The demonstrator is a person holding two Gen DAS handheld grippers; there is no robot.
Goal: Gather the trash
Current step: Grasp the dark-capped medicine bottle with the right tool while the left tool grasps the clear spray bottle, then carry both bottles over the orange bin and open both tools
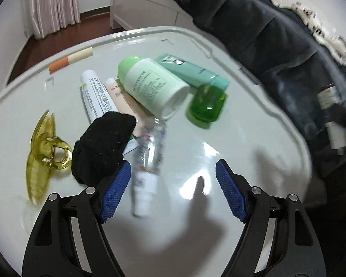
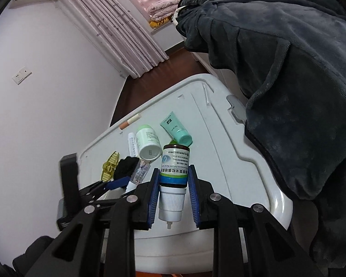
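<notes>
My left gripper (image 1: 173, 184) stands open just above a white bin lid (image 1: 230, 143). A small clear spray bottle (image 1: 147, 161) with a white cap lies between its blue pads, close to the left one; neither pad presses on it. A black cloth (image 1: 101, 147) sits against the left finger. Behind lie a green-and-white bottle (image 1: 152, 85), a teal tube (image 1: 191, 71), a green translucent cap (image 1: 206, 103) and a white tube (image 1: 96, 97). My right gripper (image 2: 173, 184) is shut on a brown nasal spray bottle (image 2: 174, 168), white cap toward the camera, lifted above the lid (image 2: 219, 138).
A yellow hair clip (image 1: 43, 157) lies left of the black cloth. An orange-and-cream stick (image 1: 70, 60) rests near the lid's far edge. A dark fleece garment (image 2: 288, 92) hangs over the right side. Curtains (image 2: 117, 30) and brown floor (image 2: 136, 85) lie beyond.
</notes>
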